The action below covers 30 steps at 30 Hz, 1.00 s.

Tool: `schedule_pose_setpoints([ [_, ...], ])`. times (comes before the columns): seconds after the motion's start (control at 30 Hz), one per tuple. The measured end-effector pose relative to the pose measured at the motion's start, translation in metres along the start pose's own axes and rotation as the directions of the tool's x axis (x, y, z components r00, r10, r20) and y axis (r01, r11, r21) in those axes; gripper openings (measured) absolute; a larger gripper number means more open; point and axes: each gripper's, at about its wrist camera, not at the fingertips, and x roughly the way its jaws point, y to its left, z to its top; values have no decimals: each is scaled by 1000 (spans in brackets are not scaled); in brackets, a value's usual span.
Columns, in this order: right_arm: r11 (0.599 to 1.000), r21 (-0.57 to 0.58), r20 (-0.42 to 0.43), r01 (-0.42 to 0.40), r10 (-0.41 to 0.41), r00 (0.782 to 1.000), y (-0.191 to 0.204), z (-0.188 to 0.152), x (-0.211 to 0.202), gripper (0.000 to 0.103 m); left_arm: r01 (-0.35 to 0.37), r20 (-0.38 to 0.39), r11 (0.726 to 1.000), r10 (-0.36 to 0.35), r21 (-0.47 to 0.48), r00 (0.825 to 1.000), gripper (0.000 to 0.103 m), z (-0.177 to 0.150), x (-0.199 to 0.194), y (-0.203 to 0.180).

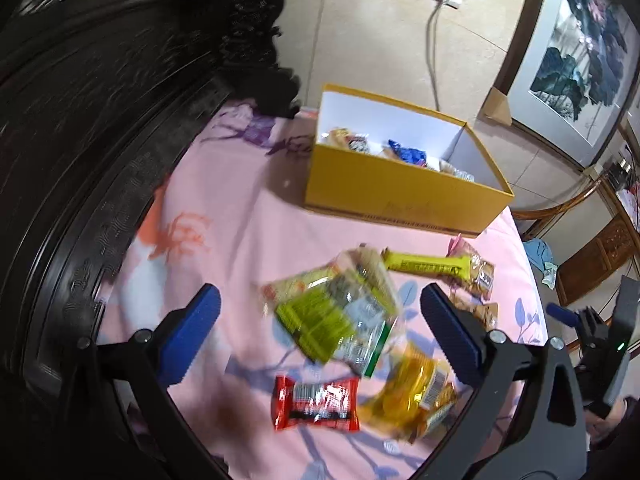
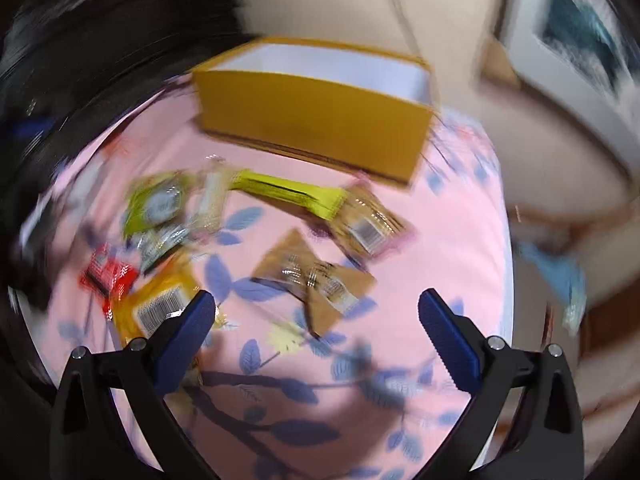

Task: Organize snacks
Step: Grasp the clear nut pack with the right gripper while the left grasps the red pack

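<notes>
Both the left claw (image 1: 320,320) and right claw (image 2: 316,328) gape empty above scattered snack packets (image 1: 340,316); the yellow cardboard box (image 1: 396,196) sits at upper centre.

My left hand-held gripper (image 1: 320,324) held low and angled downward, blue-padded fingers (image 1: 188,336) spread wide with nothing between them, my right hand-held gripper (image 2: 316,328) likewise spread wide and empty, its view smeared by blur, pointing forward and down
</notes>
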Motion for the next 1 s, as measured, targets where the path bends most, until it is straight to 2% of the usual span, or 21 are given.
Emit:
schedule_pose_setpoints([
  [0.1, 984, -175, -2, -17, 17, 1000, 6, 8, 16, 102, 28, -16, 999, -29, -39, 999, 101, -12, -12, 4],
  [0.17, 968, -248, 5, -45, 47, 999, 7, 12, 25, 99, 26, -19, 999, -27, -46, 999, 101, -21, -17, 2],
  [0.23, 943, -319, -6, -94, 97, 995, 6, 16, 39, 81, -23, -29, 999, 22, -44, 999, 101, -31, -21, -3],
  [0.3, 919, -366, -31, -148, 147, 989, 3, 19, 55, 75, -86, -34, 995, 84, -49, 996, 101, -45, -26, -6],
  [0.4, 880, -431, -65, -201, 191, 979, 0, 19, 77, 74, -146, -63, 986, 141, -85, 988, 101, -62, -31, -6],
  [0.47, 854, -462, -98, -241, 221, 970, -1, 16, 90, 65, -178, -98, 978, 168, -108, 981, 101, -75, -32, -6],
  [0.53, 840, -463, -147, -284, 243, 959, -1, 12, 100, 40, -213, -126, 971, 199, -110, 972, 101, -86, -34, -6],
  [0.57, 840, -468, -135, -275, 239, 962, -2, 11, 101, 36, -222, -133, 970, 208, -101, 969, 101, -90, -35, -7],
  [0.63, 859, -422, -135, -292, 259, 956, -8, 13, 98, 31, -225, -144, 972, 214, -68, 966, 101, -95, -32, -10],
  [0.67, 884, -358, -121, -300, 274, 954, -14, 16, 92, 30, -223, -147, 974, 214, -48, 966, 101, -97, -30, -12],
  [0.8, 941, -168, -48, -294, 290, 956, -30, 15, 64, 30, -195, -136, 978, 204, 74, 970, 101, -98, -10, -24],
  [0.93, 948, 36, -9, -317, 318, 948, -40, 2, 35, 30, -147, -145, 970, 176, 193, 974, 101, -97, 32, -32],
  [1.0, 942, 106, -4, -317, 319, 948, -41, -5, 27, 30, -148, -183, 968, 186, 202, 965, 101, -97, 56, -32],
])
